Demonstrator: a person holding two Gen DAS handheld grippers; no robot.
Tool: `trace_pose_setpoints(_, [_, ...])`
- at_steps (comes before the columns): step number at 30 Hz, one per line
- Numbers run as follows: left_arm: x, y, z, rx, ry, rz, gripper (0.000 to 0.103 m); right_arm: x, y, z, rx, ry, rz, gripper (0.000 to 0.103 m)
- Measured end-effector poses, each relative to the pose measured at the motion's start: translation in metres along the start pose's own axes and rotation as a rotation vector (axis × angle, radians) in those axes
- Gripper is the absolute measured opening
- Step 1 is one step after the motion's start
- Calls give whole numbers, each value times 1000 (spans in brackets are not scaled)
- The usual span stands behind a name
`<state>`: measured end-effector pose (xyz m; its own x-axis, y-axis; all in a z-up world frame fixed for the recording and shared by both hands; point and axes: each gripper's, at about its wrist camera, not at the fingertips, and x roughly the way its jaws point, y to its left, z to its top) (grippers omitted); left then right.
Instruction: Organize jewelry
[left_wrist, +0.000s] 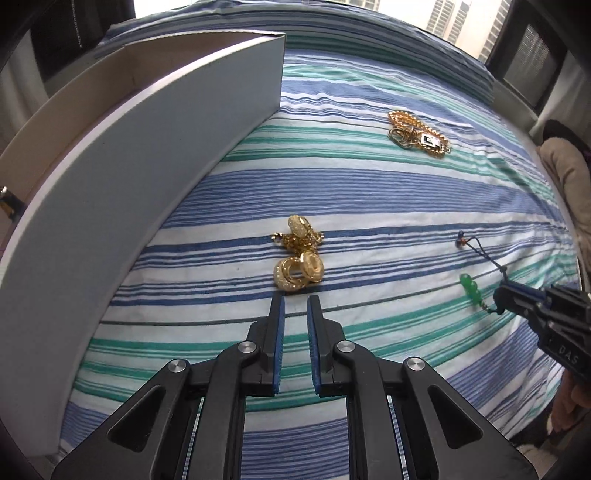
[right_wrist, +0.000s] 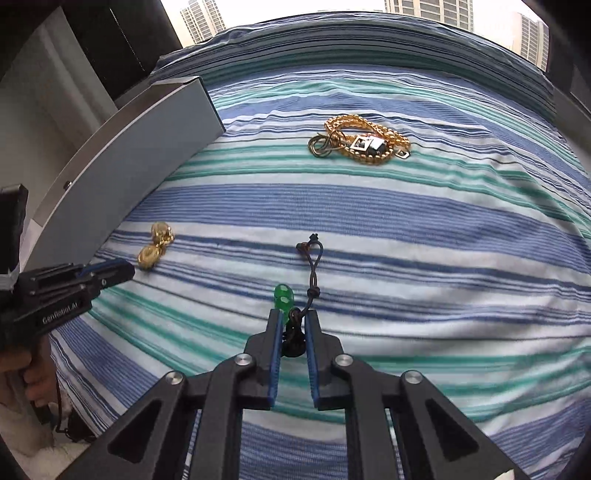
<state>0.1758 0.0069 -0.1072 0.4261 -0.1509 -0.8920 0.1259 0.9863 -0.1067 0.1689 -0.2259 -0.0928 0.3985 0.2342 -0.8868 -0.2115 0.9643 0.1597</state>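
A cluster of gold rings and earrings (left_wrist: 298, 258) lies on the striped bedspread just ahead of my left gripper (left_wrist: 295, 301), which is open and empty; the cluster also shows in the right wrist view (right_wrist: 155, 245). My right gripper (right_wrist: 291, 317) is shut on the dark cord of a green bead pendant (right_wrist: 283, 295), whose loop (right_wrist: 314, 258) trails forward on the bed. In the left wrist view the right gripper (left_wrist: 502, 299) shows at the right with the green bead (left_wrist: 470, 288). A gold chain pile with a square pendant (left_wrist: 419, 134) lies farther back.
A grey open box (left_wrist: 147, 166) stands on the left of the bed, its side wall close to the left gripper; it shows in the right wrist view (right_wrist: 122, 162) too. The striped bedspread (right_wrist: 406, 229) covers the area. A window lies beyond the bed.
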Motion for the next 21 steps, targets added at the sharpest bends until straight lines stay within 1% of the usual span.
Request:
trace_pose_setpoints(4, [-7,-1,1,5,-25,9,11,-8,1,-16,30,-14,-11,14])
trace_pose_setpoints(6, [-11,-1,1,14,-36,22,17,-10,0,-19,42,-12,-20,15])
trace_pose_setpoints(7, [-14,0,0,14,-40,26,25,-11,0,-20,44,-11,-23,23])
trace_pose_setpoints(8, [-16,1,-1,10,-46,27,35,-12,0,-20,45,-13,-29,35])
trace_pose_setpoints(9, [-18,1,-2,6,-52,27,41,-14,1,-21,48,-19,-38,41])
trace_pose_setpoints(10, [-21,3,-3,2,-57,26,55,-17,2,-21,47,-28,-43,45])
trace_pose_setpoints(11, [-24,5,-5,-5,-63,22,68,-19,3,-22,46,-32,-44,45])
trace_pose_setpoints(13, [-30,12,-10,-21,-67,8,77,-21,4,-23,49,-29,-47,45])
trace_pose_setpoints(15, [-34,19,-17,-24,-62,-9,79,-25,3,-27,54,-31,-57,45])
trace_pose_setpoints(17, [-35,24,-29,-15,-56,-18,84,-28,1,-33,53,-31,-77,45])
trace_pose_setpoints(21, [-20,31,-52,-17,-5,-16,85,-31,-5,-49,42,-26,-118,45])
